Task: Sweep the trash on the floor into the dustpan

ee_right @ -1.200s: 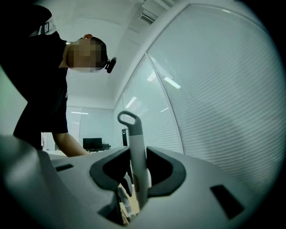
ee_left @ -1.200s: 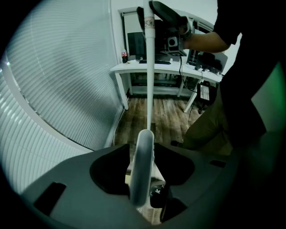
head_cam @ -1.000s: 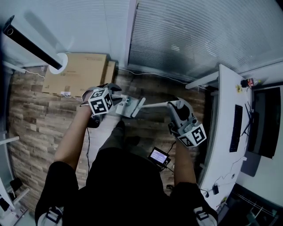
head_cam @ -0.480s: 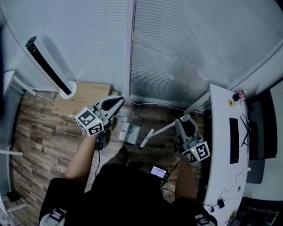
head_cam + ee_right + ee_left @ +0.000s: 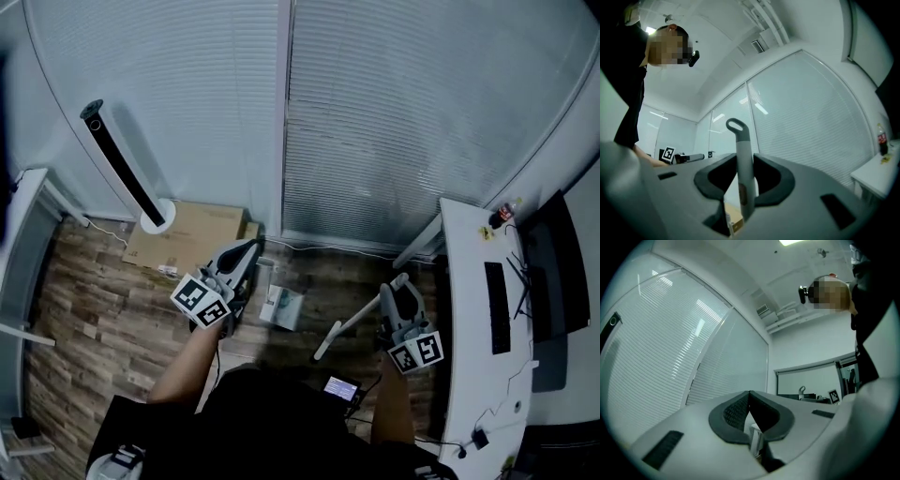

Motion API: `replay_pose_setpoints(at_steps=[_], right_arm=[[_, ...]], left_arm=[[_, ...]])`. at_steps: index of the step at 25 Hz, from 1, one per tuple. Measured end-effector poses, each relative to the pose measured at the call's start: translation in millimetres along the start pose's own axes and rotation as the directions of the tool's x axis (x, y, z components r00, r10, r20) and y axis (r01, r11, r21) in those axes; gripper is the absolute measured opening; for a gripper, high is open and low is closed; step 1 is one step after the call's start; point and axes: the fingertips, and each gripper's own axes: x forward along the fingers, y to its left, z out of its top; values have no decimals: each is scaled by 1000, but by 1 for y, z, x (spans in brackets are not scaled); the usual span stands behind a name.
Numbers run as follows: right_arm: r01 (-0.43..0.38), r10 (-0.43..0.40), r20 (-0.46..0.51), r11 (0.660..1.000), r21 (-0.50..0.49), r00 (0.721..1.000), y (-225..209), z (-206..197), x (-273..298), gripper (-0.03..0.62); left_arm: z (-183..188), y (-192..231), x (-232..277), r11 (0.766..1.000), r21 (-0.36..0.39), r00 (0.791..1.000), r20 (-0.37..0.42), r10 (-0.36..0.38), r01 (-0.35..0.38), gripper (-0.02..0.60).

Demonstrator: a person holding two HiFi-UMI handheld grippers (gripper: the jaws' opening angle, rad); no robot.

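Head view: person stands on a wooden floor (image 5: 89,314) facing a glass wall with lowered blinds (image 5: 403,122), one gripper in each hand. Left gripper (image 5: 249,248): jaws have just been closing and are now pressed together at the tips, nothing between the pads. The left gripper view confirms this, showing the dark pads meeting in a point with the blinds behind them. It is raised off the floor and points towards the wall. Right gripper (image 5: 744,159): pinching the broom handle (image 5: 349,328). In the right gripper view the pale handle runs up between the two pads, and its looped end sticks out beyond the tips. In the head view the handle slants from this gripper down and leftwards towards the person's legs; the brush end cannot be made out. Dustpan (image 5: 283,307): a white piece with a teal part, on the floor between the two grippers, just beside the left one and nearer to it than to the right. No contact with either gripper is visible. Trash is too small or too dark to identify. Surroundings: flat cardboard box (image 5: 187,234) on the floor against the wall, left of the dustpan; a tall white tower fan (image 5: 122,164) leaning into view beside it. At right, a white desk (image 5: 466,309) carrying a keyboard (image 5: 496,307), with a bottle (image 5: 511,208) at its far end. A small lit screen (image 5: 339,387) sits at the person's waist.
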Motion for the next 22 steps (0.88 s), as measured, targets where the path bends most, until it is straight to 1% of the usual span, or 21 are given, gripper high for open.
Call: replay_pose_setpoints(at_steps=[5, 8, 14, 18, 22], right_arm=[[78, -78, -15, 997, -4, 997, 16, -7, -28, 112], [115, -115, -26, 993, -8, 993, 36, -10, -46, 112], [192, -193, -14, 980, -42, 981, 89, -12, -77, 112], [228, -228, -1, 973, -41, 974, 125, -12, -98, 112], [245, -245, 8, 969, -20, 970, 158, -12, -114, 112]], left_arm=[[1, 1, -33, 999, -17, 1000, 5, 31, -31, -6], [2, 0, -57, 999, -23, 999, 9, 35, -35, -6], [10, -13, -107, 998, 53, 999, -32, 25, -23, -6], [13, -21, -147, 998, 56, 999, -48, 11, -9, -6], [15, -34, -184, 999, 38, 998, -65, -8, 11, -6]])
